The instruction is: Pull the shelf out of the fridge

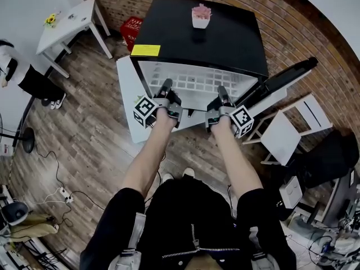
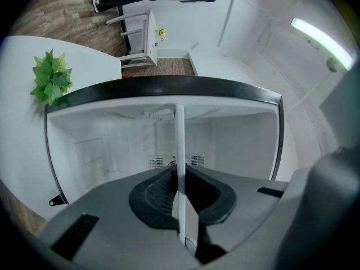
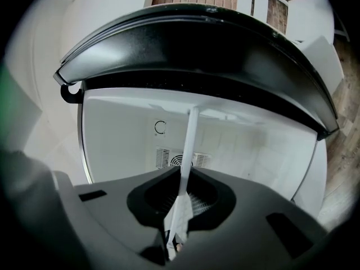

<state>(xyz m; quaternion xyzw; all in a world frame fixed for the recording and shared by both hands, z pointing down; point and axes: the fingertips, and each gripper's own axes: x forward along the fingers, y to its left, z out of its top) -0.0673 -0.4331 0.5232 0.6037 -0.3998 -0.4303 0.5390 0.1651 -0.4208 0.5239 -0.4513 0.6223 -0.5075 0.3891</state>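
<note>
A small black fridge (image 1: 225,35) stands open before me with a white wire shelf (image 1: 197,82) inside. My left gripper (image 1: 167,91) and right gripper (image 1: 223,97) reach side by side into the opening at the shelf's front edge. In the left gripper view the shelf (image 2: 179,145) shows edge-on as a thin white strip, and the left gripper (image 2: 180,193) is shut on it. The right gripper view shows the same: the shelf (image 3: 190,139) runs between the pads, with the right gripper (image 3: 183,198) shut on it.
The fridge door (image 1: 284,83) hangs open at the right, beside a white chair (image 1: 292,128). A pink potted plant (image 1: 201,16) sits on the fridge top. A white table (image 1: 67,24) and a person (image 1: 22,75) are at the left. Cables lie on the wooden floor (image 1: 84,151).
</note>
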